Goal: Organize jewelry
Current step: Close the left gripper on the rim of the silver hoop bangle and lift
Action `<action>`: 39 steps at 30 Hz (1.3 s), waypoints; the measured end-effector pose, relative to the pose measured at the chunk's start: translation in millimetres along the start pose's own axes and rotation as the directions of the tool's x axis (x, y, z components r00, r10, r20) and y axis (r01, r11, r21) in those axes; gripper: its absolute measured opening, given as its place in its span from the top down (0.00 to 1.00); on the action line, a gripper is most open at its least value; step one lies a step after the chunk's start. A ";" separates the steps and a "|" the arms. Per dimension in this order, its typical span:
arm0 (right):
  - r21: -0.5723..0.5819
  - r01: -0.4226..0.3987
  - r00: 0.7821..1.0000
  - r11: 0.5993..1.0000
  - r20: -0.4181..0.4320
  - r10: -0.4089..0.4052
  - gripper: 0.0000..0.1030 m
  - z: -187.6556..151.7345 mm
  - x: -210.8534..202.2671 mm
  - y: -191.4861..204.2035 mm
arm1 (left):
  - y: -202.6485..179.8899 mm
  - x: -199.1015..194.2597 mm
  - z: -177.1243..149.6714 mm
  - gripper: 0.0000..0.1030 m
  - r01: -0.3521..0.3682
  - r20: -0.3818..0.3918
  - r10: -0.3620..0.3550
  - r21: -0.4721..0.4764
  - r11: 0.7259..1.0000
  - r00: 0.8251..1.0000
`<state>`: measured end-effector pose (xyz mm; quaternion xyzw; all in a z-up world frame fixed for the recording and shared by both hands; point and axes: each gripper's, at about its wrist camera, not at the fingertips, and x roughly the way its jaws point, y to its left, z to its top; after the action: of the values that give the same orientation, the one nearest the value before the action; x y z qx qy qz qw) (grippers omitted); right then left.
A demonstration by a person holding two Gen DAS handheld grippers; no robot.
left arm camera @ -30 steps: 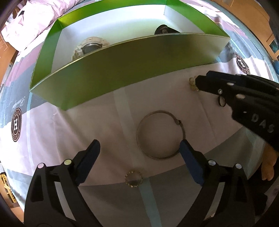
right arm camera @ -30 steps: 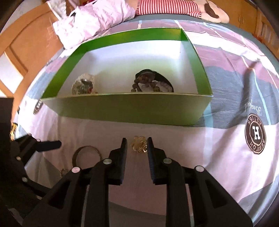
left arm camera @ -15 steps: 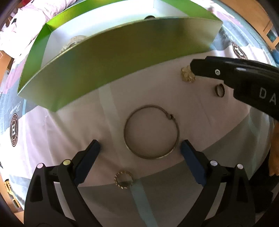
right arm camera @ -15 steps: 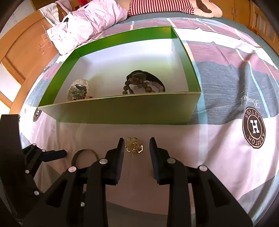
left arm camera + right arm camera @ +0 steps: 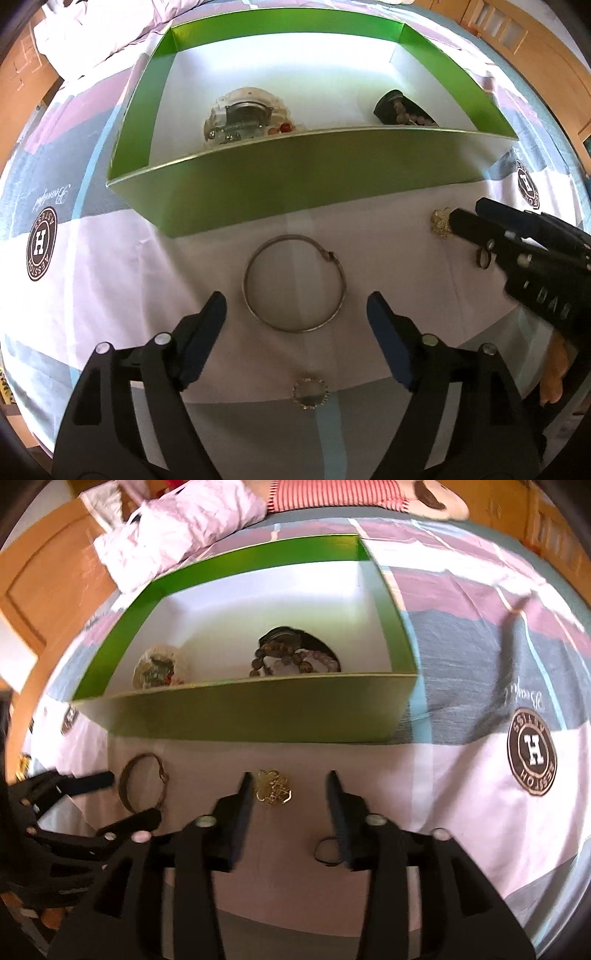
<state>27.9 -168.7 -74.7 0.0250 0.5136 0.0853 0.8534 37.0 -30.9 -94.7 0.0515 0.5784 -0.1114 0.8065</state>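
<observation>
A thin metal bangle lies flat on the bedspread in front of the green box. My left gripper hangs over it with a finger on each side. Its jaws are closing, and the pads stand clear of the bangle. A gold ornament lies between the fingers of my right gripper, close to the left pad and untouched. These jaws are opening. A small dark ring rests by the right finger. A studded ring lies beneath the left gripper. The box holds a white watch and beaded bracelets.
The green box has tall walls, and its near wall stands just beyond both grippers. Crumpled pink bedding lies behind the box. A wooden bed frame runs along the left. A person's hand shows at the right edge.
The right jaws have spread wider around the gold ornament. The left jaws have narrowed slightly over the bangle, and the left view now looks further into the box.
</observation>
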 end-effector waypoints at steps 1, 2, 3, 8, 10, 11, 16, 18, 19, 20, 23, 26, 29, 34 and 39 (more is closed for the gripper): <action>-0.017 0.006 1.000 1.000 -0.003 -0.006 0.51 -0.5 1.9 3.0 | -0.9 2.1 -3.8 0.21 -0.007 -0.007 0.007 -0.005 1.000 1.000; -0.031 0.007 1.000 0.999 -0.009 -0.007 0.52 -0.9 4.3 5.4 | 4.8 3.4 -4.0 0.21 -0.015 -0.015 0.015 -0.011 1.000 1.000; -0.041 0.005 1.000 0.999 -0.016 -0.005 0.52 -1.2 7.4 7.9 | 2.8 9.1 -0.4 0.21 -0.023 -0.025 0.023 -0.021 1.000 0.999; -0.071 0.030 1.000 0.997 0.001 -0.030 0.52 0.2 15.5 11.8 | 6.5 13.0 3.2 0.19 -0.027 -0.026 0.026 -0.041 0.999 0.999; -0.075 0.032 0.999 0.997 -0.003 -0.032 0.52 -0.7 19.1 11.1 | 13.3 11.5 -2.2 0.19 -0.034 -0.024 0.033 -0.035 0.999 0.999; -0.075 0.032 0.999 0.997 -0.003 -0.032 0.52 -0.3 19.8 10.1 | 16.2 9.1 -3.2 0.19 -0.039 -0.021 0.038 -0.030 0.999 0.999; -0.087 0.038 0.999 0.995 -0.002 -0.038 0.56 -0.1 21.4 10.4 | 20.0 5.6 -6.7 0.31 -0.045 -0.007 0.045 -0.039 0.998 0.999; -0.094 0.036 0.999 0.995 -0.004 -0.037 0.60 -1.6 20.8 11.4 | 22.9 3.5 -9.0 0.40 -0.047 0.004 0.047 -0.052 0.998 0.999; -0.097 0.033 0.999 0.995 -0.006 -0.034 0.64 -1.7 20.9 11.8 | 25.1 2.4 -9.3 0.40 -0.041 0.010 0.042 -0.061 0.997 0.999; -0.102 0.027 1.000 0.994 -0.009 -0.028 0.67 -1.0 21.2 12.5 | 27.1 2.5 -9.3 0.40 -0.035 0.011 0.036 -0.064 0.997 0.999; -0.112 0.024 1.000 0.993 -0.012 -0.026 0.71 -0.3 21.3 14.2 | 26.6 3.0 -8.3 0.40 -0.045 0.014 0.045 -0.054 0.998 0.999; -0.112 0.022 1.000 0.994 -0.018 -0.024 0.71 -0.1 21.5 13.9 | 27.3 2.0 -10.1 0.37 -0.042 0.016 0.043 -0.054 0.998 0.999; -0.103 0.016 1.000 0.995 -0.021 -0.018 0.71 -0.1 21.5 12.2 | 26.8 4.6 -11.6 0.35 -0.044 0.017 0.044 -0.049 0.998 0.999; -0.115 0.025 0.999 0.993 -0.019 -0.028 0.70 -1.1 21.1 13.7 | 20.9 14.7 -8.5 0.30 -0.051 0.014 0.051 -0.039 0.998 0.999; -0.116 0.027 0.999 0.993 -0.017 -0.029 0.70 -0.9 21.0 15.6 | 21.9 14.8 -8.7 0.29 -0.051 0.015 0.052 -0.038 0.998 0.999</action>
<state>34.8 -149.8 -91.4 -0.0326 0.5162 0.1031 0.8496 38.8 -9.6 -112.5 0.0502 0.5725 -0.0800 0.8145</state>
